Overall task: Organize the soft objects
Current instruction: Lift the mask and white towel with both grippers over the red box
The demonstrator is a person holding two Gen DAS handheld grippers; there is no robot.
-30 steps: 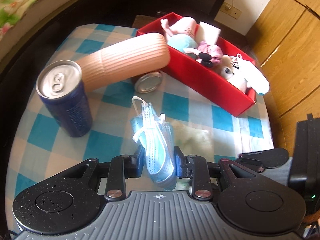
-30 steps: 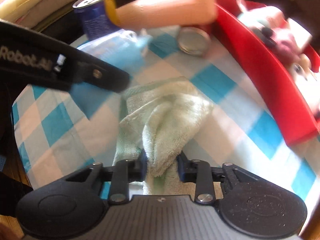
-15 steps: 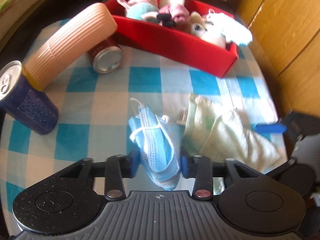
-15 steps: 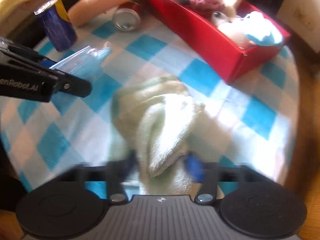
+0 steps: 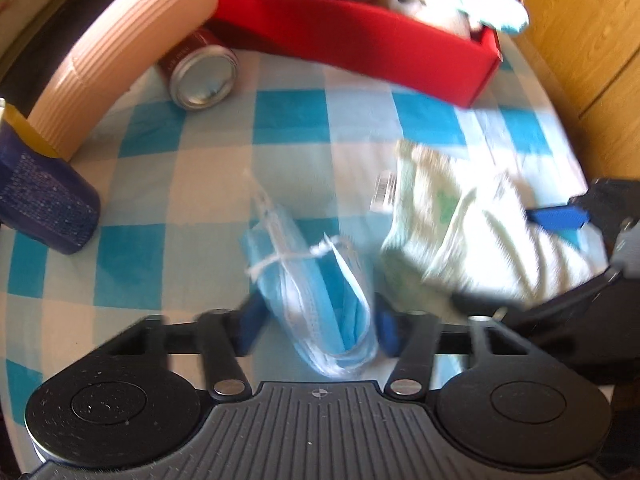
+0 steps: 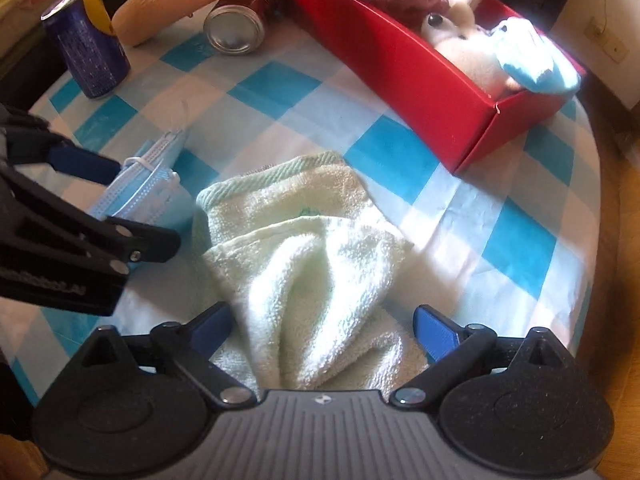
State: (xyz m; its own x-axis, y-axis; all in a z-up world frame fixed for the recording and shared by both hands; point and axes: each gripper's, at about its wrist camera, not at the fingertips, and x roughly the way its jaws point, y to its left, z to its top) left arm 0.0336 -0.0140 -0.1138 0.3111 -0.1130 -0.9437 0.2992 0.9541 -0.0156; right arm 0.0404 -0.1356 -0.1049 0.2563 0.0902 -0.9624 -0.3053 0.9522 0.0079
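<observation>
Both tools' jaws have just been opening — left tool (image 5: 318, 322) loose around the limp blue mask (image 5: 316, 280), right tool (image 6: 322, 330) released astride the floppy towel (image 6: 316, 276) on the table (image 6: 280, 92) — pinch either at a bunched fold.

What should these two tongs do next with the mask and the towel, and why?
Probably close again and lift. Both tongs have just been opening: the right tongs stand wide around the pale green towel, the left tongs loosely around the blue mask. Both things lie on the checked cloth, outside the red box of soft toys.
</observation>
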